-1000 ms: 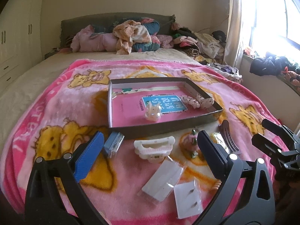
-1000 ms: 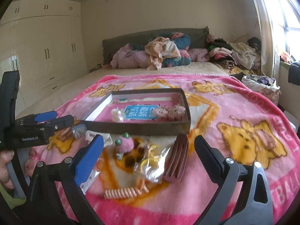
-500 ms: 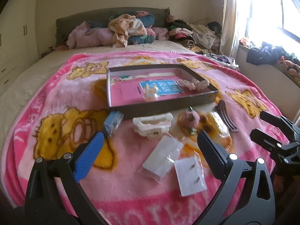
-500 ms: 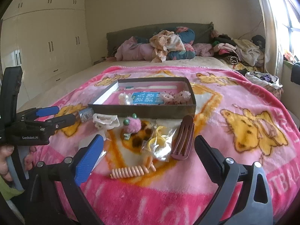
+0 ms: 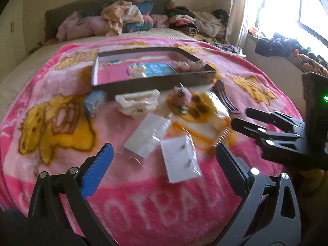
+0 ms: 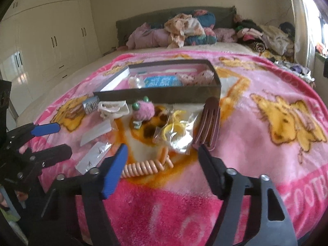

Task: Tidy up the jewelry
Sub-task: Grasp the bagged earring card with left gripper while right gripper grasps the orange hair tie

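Note:
A dark shallow box point(image 6: 160, 97) with a few pieces inside sits on the pink blanket. In front of it lie a white claw clip point(image 6: 112, 107), a pink pompom point(image 6: 143, 108), a bag of yellow ties point(image 6: 176, 131), a brown comb clip point(image 6: 209, 123) and a peach coil tie point(image 6: 143, 167). My right gripper point(image 6: 162, 160) hovers over the coil tie, its jaws closing, pads clear of it. My left gripper point(image 5: 163, 160) stands open above an earring card point(image 5: 180, 160), beside a white packet point(image 5: 147, 137).
A small blue clip point(image 5: 95, 101) lies left of the claw clip. Heaped clothes point(image 6: 184, 30) fill the head of the bed. White wardrobes point(image 6: 51, 41) stand to the left and a bright window point(image 5: 287, 10) to the right. A hand point(image 6: 22, 149) shows behind the left gripper.
Both grippers have sunk toward the blanket and tipped downward, so the loose pieces look nearer. The right gripper's jaws have narrowed. Nothing on the blanket has moved.

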Demonstrator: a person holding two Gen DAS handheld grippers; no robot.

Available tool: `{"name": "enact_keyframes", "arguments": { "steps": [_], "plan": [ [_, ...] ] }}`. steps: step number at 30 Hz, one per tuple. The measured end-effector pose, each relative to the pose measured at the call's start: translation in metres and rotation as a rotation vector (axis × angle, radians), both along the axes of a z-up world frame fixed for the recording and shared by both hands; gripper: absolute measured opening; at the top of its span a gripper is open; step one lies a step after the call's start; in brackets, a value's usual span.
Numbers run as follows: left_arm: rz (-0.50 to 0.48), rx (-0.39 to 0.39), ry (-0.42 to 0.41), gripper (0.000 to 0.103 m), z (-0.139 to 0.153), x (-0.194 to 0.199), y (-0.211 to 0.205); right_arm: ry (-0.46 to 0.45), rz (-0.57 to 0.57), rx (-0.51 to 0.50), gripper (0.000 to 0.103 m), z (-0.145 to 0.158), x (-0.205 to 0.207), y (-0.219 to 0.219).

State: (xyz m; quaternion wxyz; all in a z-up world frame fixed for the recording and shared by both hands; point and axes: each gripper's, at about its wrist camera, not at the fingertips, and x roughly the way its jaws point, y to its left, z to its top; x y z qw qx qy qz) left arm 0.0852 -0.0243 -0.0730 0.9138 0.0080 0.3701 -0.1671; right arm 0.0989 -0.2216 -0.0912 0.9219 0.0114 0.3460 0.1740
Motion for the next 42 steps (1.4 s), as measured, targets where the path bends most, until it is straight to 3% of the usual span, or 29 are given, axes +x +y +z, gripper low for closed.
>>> {"name": "enact_keyframes", "arguments": {
  "steps": [3,8,13,16,23,36,42],
  "plan": [
    [-0.034,-0.041,0.056,0.087,-0.011,-0.003,-0.005,0.03,0.011,0.007,0.047,-0.006,0.004,0.002],
    [-0.044,-0.029,0.117,0.074,-0.03,0.001,-0.015,0.083,0.025,0.032,0.031,-0.016,0.012,0.002],
    [-0.038,-0.025,0.144,0.073,-0.039,0.008,-0.022,0.118,0.019,0.071,0.029,-0.02,0.023,-0.001],
    [-0.027,-0.015,0.146,0.068,-0.041,0.012,-0.027,0.146,0.006,0.108,0.021,-0.023,0.031,-0.006],
    [-0.017,0.022,0.144,0.038,-0.043,0.016,-0.031,0.115,0.02,0.087,0.012,-0.016,0.023,-0.008],
    [-0.094,-0.01,0.076,0.035,-0.014,0.004,-0.048,0.023,-0.025,0.125,0.011,0.017,0.001,-0.034],
    [-0.083,-0.025,0.045,0.035,-0.002,0.013,-0.049,-0.015,-0.038,0.116,0.011,0.031,0.001,-0.038]
  ]
}}
